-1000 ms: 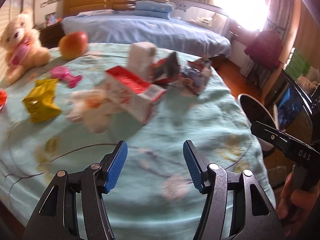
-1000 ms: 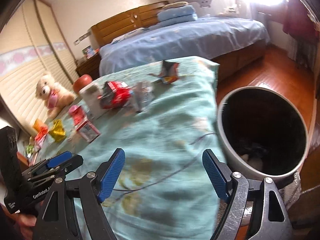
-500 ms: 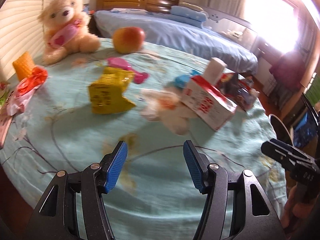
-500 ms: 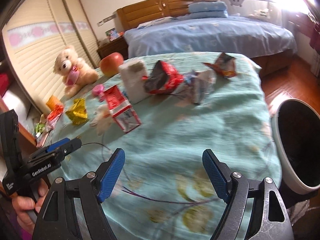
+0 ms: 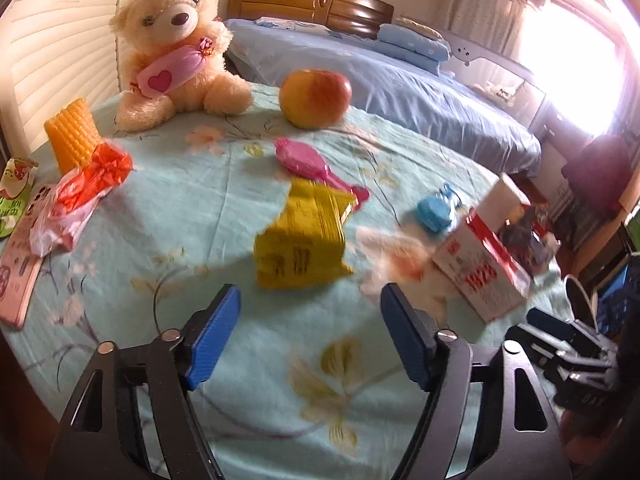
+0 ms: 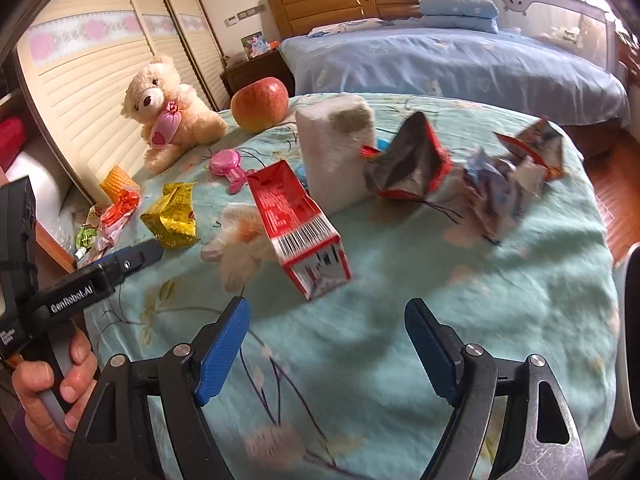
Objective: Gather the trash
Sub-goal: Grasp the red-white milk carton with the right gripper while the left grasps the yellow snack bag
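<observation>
My left gripper [image 5: 310, 308] hovers over the teal tablecloth [image 5: 192, 208], its jaws opening with nothing between them. A crumpled yellow wrapper [image 5: 302, 236] lies just ahead of it. My right gripper [image 6: 328, 312] is open and empty, short of a red and white carton [image 6: 298, 228] that lies on its side. A crumpled tissue [image 6: 240, 240] rests beside the carton. Farther back lie a red and black snack bag [image 6: 408, 164], a crumpled foil wrapper [image 6: 500, 192] and a torn packet [image 6: 536, 144]. An orange plastic bag [image 5: 80, 192] sits at the table's left edge.
A teddy bear [image 5: 176, 48], an apple [image 5: 316, 96], a pink toy brush [image 5: 308, 164], a blue toy [image 5: 436, 208] and a white foam block [image 6: 336, 152] share the table. The bin's white rim [image 6: 626, 340] shows at the right edge. A blue bed [image 6: 460, 64] stands behind.
Both views have swung left across the table, so the bin has slid almost out of the right wrist view. The left jaws stand wider than before. The right jaws are unchanged.
</observation>
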